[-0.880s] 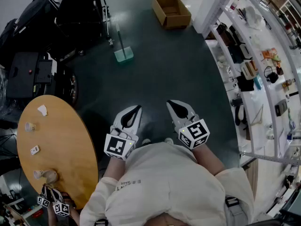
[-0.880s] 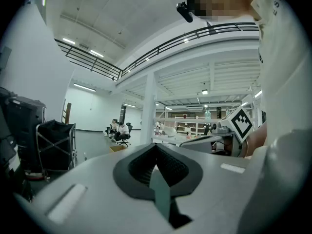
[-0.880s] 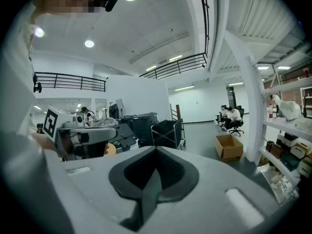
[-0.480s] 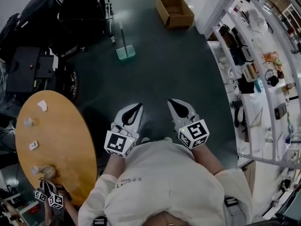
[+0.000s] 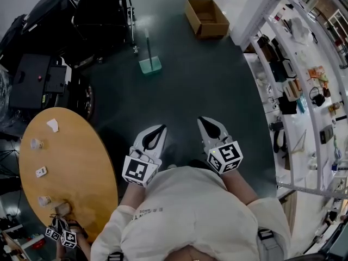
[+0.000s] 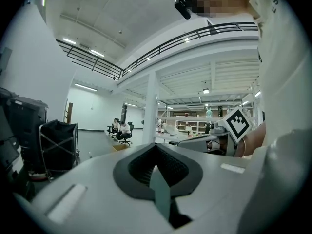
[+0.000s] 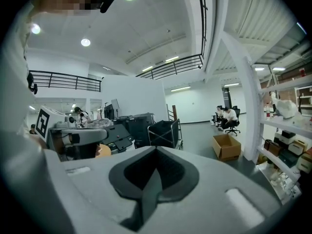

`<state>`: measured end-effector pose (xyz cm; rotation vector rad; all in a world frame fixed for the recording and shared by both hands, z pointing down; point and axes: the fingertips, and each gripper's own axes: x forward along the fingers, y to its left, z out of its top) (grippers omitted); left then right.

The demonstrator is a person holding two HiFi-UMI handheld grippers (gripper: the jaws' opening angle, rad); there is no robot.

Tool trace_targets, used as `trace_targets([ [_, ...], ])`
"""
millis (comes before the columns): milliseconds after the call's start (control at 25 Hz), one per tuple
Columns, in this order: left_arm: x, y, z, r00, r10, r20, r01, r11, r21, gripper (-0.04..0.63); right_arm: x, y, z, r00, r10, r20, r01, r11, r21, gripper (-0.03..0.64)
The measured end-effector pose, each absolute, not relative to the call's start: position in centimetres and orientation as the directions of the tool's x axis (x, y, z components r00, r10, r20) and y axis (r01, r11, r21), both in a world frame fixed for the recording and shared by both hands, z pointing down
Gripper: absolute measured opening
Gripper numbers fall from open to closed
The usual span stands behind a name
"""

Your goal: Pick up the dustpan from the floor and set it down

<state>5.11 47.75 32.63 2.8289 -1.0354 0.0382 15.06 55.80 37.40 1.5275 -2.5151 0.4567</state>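
The dustpan (image 5: 150,65) is a pale green pan standing on the dark floor, its long handle upright, far ahead of both grippers. My left gripper (image 5: 161,127) and right gripper (image 5: 202,119) are held side by side in front of my body and point toward it, with a wide stretch of floor between. Both are shut with nothing in them. In the left gripper view the left gripper (image 6: 157,147) shows its pads meeting in a line. The right gripper (image 7: 157,150) looks the same in its own view. Neither gripper view shows the dustpan clearly.
A round wooden table (image 5: 70,173) with small objects stands at my left. An open cardboard box (image 5: 206,18) lies beyond the dustpan. Shelving (image 5: 296,86) lines the right side, and black carts and cases (image 5: 100,12) the far left. Another person's hand holds grippers (image 5: 60,235) by the table.
The floor, dustpan and box have drifted slightly down and right in the head view. Both grippers keep the same shut pose in front of me.
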Motion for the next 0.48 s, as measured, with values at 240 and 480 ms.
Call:
trace_targets([
  [240, 3.0, 44.5, 34.1, 0.748, -0.658, 0.082, -0.662, -0.732, 0.160, 0.017, 15.8, 45.1, 37.3, -0.461, -0.837, 0.294, -0.887, 0.428, -0.173, -0.011],
  [480, 1.4, 37.1, 35.5, 0.690, -0.717, 0.096, -0.721, -0.671, 0.171, 0.017, 16.2, 34.6, 38.2, -0.481, -0.827, 0.292, -0.877, 0.446, -0.179, -0.011],
])
